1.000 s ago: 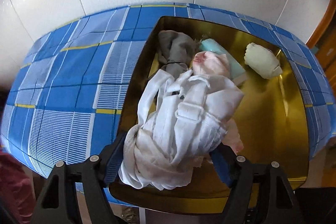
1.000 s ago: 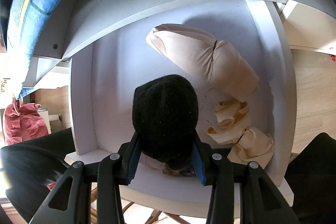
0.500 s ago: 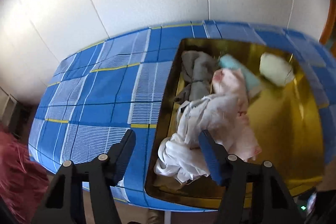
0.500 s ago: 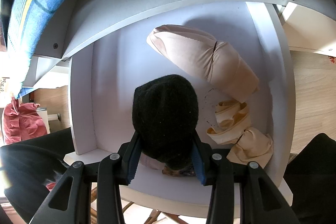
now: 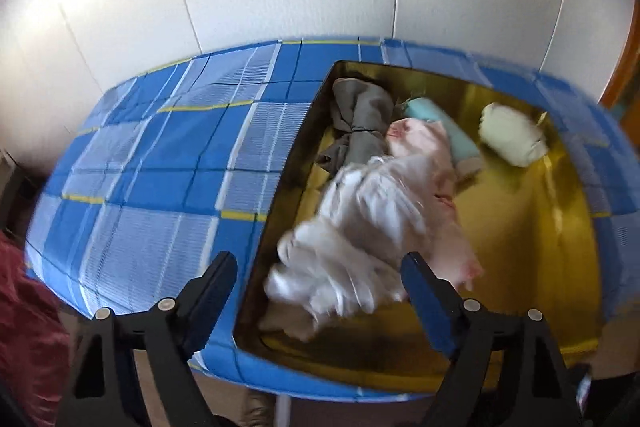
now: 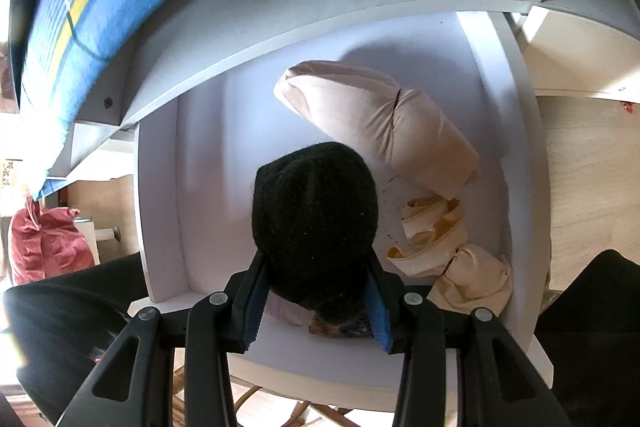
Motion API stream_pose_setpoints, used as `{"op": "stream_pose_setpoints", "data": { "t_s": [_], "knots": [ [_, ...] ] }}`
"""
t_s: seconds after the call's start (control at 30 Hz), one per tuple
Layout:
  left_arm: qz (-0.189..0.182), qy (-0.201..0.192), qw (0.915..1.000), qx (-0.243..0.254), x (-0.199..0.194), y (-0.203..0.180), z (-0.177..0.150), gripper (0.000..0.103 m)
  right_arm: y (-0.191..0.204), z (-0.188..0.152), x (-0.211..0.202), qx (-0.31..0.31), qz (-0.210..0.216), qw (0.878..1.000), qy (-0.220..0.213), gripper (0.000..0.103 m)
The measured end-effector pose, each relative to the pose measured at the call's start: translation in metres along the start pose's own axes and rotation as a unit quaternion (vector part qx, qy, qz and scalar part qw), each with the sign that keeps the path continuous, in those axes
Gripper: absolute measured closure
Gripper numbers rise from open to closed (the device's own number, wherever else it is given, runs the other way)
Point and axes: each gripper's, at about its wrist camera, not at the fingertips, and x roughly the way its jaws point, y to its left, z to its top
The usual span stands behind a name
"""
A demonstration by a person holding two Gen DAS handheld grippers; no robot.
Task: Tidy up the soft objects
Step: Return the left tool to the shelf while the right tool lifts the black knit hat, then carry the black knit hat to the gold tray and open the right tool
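Note:
In the left wrist view my left gripper (image 5: 320,283) is open and empty, drawn back above the near edge of a gold tray (image 5: 560,267). A crumpled white cloth (image 5: 352,239) lies loose in the tray between and beyond the fingers, blurred. Behind it lie a pink cloth (image 5: 424,147), a grey tied bundle (image 5: 360,123), a teal roll (image 5: 444,123) and a pale cream bundle (image 5: 510,139). In the right wrist view my right gripper (image 6: 316,295) is shut on a black knitted bundle (image 6: 314,215) over a white shelf compartment (image 6: 216,147).
The tray sits on a blue checked tablecloth (image 5: 160,167) against a white wall. In the shelf compartment lie a beige tied roll (image 6: 380,131) and two cream bundles (image 6: 436,231). The tablecloth edge (image 6: 92,7) hangs above the shelf. A red bag (image 6: 44,243) stands at the left.
My left gripper let go of the white cloth, opened and pulled back and up; the cloth dropped into the tray. The right gripper shifted only slightly with the black bundle.

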Motion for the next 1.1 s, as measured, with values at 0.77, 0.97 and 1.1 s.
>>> {"op": "stream_pose_setpoints", "data": {
  "t_s": [0.77, 0.97, 1.1],
  "knots": [
    [-0.192, 0.151, 0.9615, 0.126, 0.036, -0.105, -0.186, 0.007, -0.012, -0.018, -0.063, 0.015, 0.019, 0.998, -0.053, 0.060],
    [-0.150, 0.247, 0.9430, 0.165, 0.087, -0.123, -0.223, 0.006, -0.004, -0.024, -0.082, 0.000, 0.036, 0.997, -0.064, 0.059],
    [-0.133, 0.283, 0.9299, 0.194, 0.109, -0.131, -0.242, 0.006, 0.001, -0.027, -0.101, -0.009, 0.044, 0.996, -0.078, 0.060]
  ]
}}
